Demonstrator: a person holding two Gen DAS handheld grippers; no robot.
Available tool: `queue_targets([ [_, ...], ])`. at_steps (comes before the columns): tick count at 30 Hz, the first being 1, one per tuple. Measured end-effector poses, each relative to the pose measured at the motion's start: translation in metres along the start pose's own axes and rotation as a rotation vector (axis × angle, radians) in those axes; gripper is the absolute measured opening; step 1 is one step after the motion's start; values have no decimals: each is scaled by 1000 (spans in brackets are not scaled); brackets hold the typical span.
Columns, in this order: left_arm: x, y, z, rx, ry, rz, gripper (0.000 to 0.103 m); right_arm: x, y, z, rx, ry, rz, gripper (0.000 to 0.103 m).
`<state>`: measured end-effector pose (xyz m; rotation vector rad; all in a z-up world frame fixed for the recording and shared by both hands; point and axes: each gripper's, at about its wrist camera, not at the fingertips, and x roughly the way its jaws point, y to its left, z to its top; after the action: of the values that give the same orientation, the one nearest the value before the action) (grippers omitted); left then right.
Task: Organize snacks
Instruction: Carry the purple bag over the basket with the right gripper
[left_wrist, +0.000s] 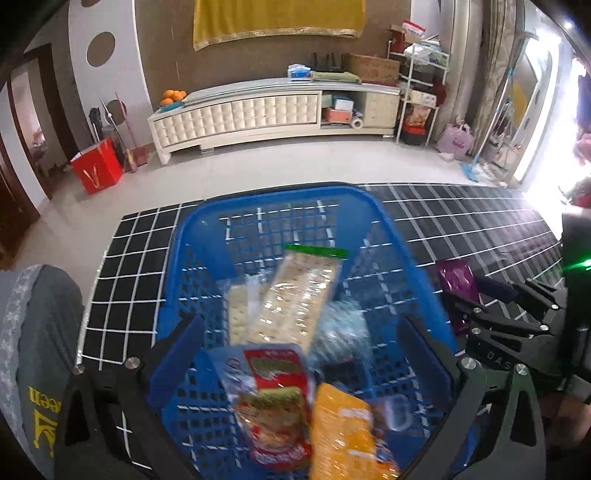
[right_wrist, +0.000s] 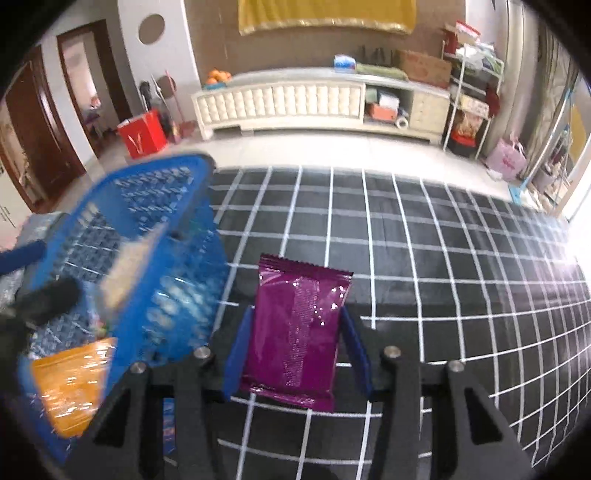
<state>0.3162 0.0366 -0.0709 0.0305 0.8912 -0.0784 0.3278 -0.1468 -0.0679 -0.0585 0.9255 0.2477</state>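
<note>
**Over the blue basket: left gripper spread, right gripper pinching purple packet**

Above the blue perforated plastic basket (left_wrist: 388, 236), the left gripper (left_wrist: 295, 332) hangs with its blue-padded fingers (left_wrist: 173, 354) spread wide, nothing between them. Inside the basket: a clear-wrapped cracker pack with a green top strip (left_wrist: 295, 295), a red printed snack bag (left_wrist: 277, 402) nearer the camera, an orange wrapped cracker pack (left_wrist: 343, 435) just beside it, a crinkly clear bag (left_wrist: 343, 328) against the basket's right wall. Contents blurred.

Right of the basket, the right gripper (right_wrist: 295, 350) pinches a glossy purple foil snack packet (right_wrist: 295, 332) by its side edges, above the black white-grid mat (right_wrist: 443, 258). Packet is outside the basket, close to its right wall. The basket sits on the same mat.
</note>
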Motion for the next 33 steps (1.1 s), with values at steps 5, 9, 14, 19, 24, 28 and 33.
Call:
queue_targets([
  [5, -31, -4, -2, -18, -43, -11, 103, -42, 4, 5, -4, -56, 33, 53],
  [9, -69, -6, -3, -20, -104, 4, 103, -81, 13, 5, -17, -112, 70, 53],
  [14, -110, -9, -11, -15, -160, 19, 103, -121, 32, 2, -77, -179, 102, 53],
  [19, -139, -9, -25, 1, -196, 23, 103, -151, 53, -1, -129, -238, 116, 53],
  [24, -159, 6, -36, -30, -216, 28, 103, -155, 71, 0, -157, -247, 151, 53],
  [28, -166, 20, -44, -47, -221, 56, 103, -157, 84, 0, -182, -247, 174, 53],
  [33, -164, 41, -48, -88, -211, 66, 103, -150, 103, 1, -205, -230, 192, 53],
])
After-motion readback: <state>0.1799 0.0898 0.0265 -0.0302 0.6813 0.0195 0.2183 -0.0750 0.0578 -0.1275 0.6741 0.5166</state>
